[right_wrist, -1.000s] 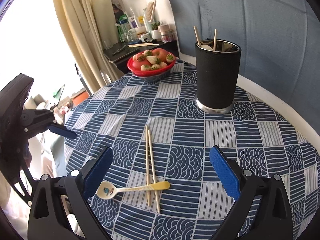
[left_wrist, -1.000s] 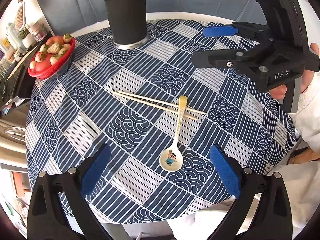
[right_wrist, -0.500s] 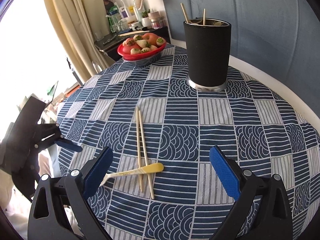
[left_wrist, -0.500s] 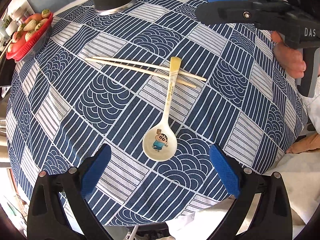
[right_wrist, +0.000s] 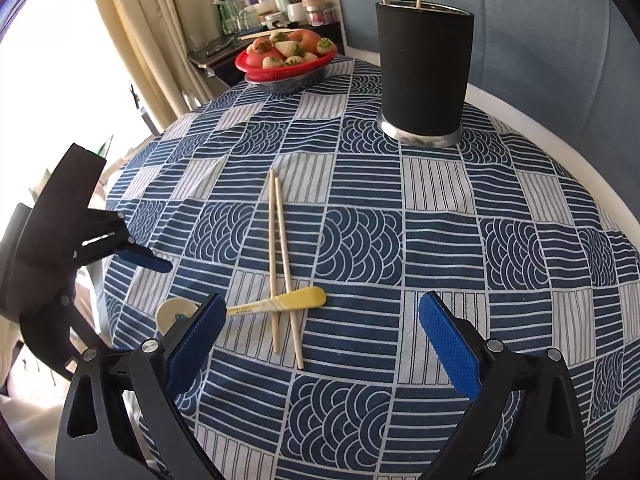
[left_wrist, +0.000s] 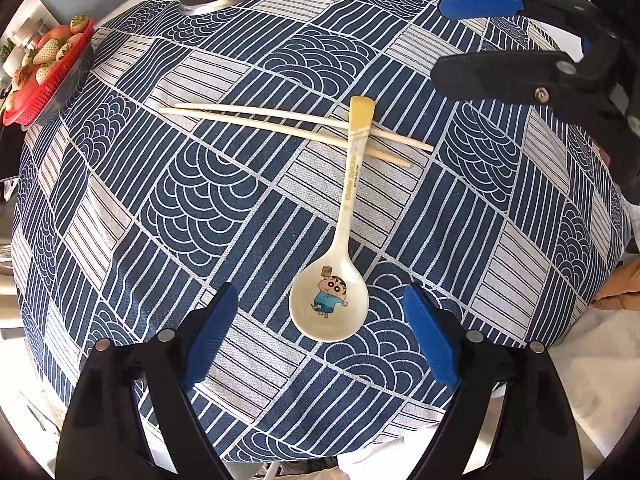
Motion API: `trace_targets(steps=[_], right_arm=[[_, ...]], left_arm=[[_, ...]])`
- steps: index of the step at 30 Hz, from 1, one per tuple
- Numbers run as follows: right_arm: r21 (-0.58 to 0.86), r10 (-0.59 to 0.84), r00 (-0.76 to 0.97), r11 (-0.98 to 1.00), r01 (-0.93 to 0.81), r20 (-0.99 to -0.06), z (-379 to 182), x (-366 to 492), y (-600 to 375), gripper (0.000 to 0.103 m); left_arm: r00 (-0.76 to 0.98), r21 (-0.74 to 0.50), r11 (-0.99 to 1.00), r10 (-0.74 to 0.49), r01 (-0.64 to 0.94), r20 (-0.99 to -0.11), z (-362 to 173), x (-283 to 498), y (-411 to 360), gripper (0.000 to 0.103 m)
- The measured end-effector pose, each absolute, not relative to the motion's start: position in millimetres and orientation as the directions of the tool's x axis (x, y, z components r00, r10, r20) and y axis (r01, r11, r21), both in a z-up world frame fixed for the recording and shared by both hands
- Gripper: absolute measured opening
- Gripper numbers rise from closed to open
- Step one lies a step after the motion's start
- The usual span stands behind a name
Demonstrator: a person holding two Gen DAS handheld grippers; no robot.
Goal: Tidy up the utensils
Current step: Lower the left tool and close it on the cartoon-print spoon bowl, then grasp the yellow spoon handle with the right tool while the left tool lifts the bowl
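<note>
A cream spoon [left_wrist: 337, 276] with a cartoon boy in its bowl lies on the patterned cloth, its yellow handle end across two wooden chopsticks [left_wrist: 280, 122]. My left gripper [left_wrist: 320, 320] is open, its blue pads on either side of the spoon bowl, just above it. My right gripper [right_wrist: 320, 324] is open and empty, low over the chopsticks [right_wrist: 280, 256] and the spoon handle [right_wrist: 280, 302]. A black utensil cup [right_wrist: 424, 68] with chopsticks in it stands at the back.
A red bowl of strawberries and fruit [right_wrist: 286, 58] sits at the table's far left edge. The round table [right_wrist: 560, 128] drops off close behind both grippers. The right gripper's body [left_wrist: 560, 76] hangs at the upper right in the left wrist view.
Both grippers have come down and forward toward the table. The left gripper has closed in on the spoon bowl; the right one has neared the chopsticks. Spoon and chopsticks have not moved.
</note>
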State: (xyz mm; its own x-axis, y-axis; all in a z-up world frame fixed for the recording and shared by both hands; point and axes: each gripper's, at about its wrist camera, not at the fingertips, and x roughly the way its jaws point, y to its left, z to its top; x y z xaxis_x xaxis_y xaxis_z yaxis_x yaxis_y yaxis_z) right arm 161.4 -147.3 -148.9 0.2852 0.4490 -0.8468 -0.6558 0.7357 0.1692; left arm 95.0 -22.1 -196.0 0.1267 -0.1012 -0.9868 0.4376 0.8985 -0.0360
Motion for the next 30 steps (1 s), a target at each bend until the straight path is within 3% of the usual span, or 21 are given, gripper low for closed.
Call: trace_targets(steps=[3, 4, 5, 15, 23, 27, 29, 30], right_arm=[[0.151, 0.432, 0.288, 0.738, -0.658, -0.855, -155, 158, -150, 0.093], [0.146, 0.426, 0.288, 0.738, -0.659, -0.858, -157, 156, -151, 0.093], [0.144, 0.422, 0.285, 0.739, -0.658, -0.86, -159, 155, -152, 0.093], [0.28, 0.478, 0.168, 0.726, -0.628, -0.862, -176, 158, -145, 0.093], [0.257, 0.492, 0.163, 0.675, -0.691, -0.855, -176, 148, -117, 0.092], [0.324, 0.522, 0.097, 0.654, -0.684, -0.847, -184, 140, -108, 0.091], [0.349, 0.533, 0.073, 0.645, -0.68, -0.843, -187, 136, -103, 0.077], [0.359, 0.534, 0.057, 0.639, -0.68, -0.843, -189, 134, -100, 0.075]], left_arm=[[0.091, -0.049, 0.883, -0.103, 0.468, -0.991, -201, 99, -29, 0.061], [0.067, -0.065, 0.876, -0.11, 0.478, -0.992, -204, 100, -30, 0.045], [0.071, -0.059, 0.872, -0.107, 0.485, -0.992, -204, 100, -31, 0.042], [0.049, -0.086, 0.857, -0.128, 0.508, -0.99, -191, 98, -15, 0.042], [0.009, -0.129, 0.88, -0.15, 0.456, -0.989, -192, 74, 3, 0.042], [0.01, -0.14, 0.894, -0.16, 0.425, -0.987, -191, 51, 20, 0.042], [0.002, -0.144, 0.897, -0.159, 0.417, -0.987, -191, 44, 26, 0.042], [0.0, -0.142, 0.899, -0.156, 0.413, -0.988, -192, 40, 28, 0.042]])
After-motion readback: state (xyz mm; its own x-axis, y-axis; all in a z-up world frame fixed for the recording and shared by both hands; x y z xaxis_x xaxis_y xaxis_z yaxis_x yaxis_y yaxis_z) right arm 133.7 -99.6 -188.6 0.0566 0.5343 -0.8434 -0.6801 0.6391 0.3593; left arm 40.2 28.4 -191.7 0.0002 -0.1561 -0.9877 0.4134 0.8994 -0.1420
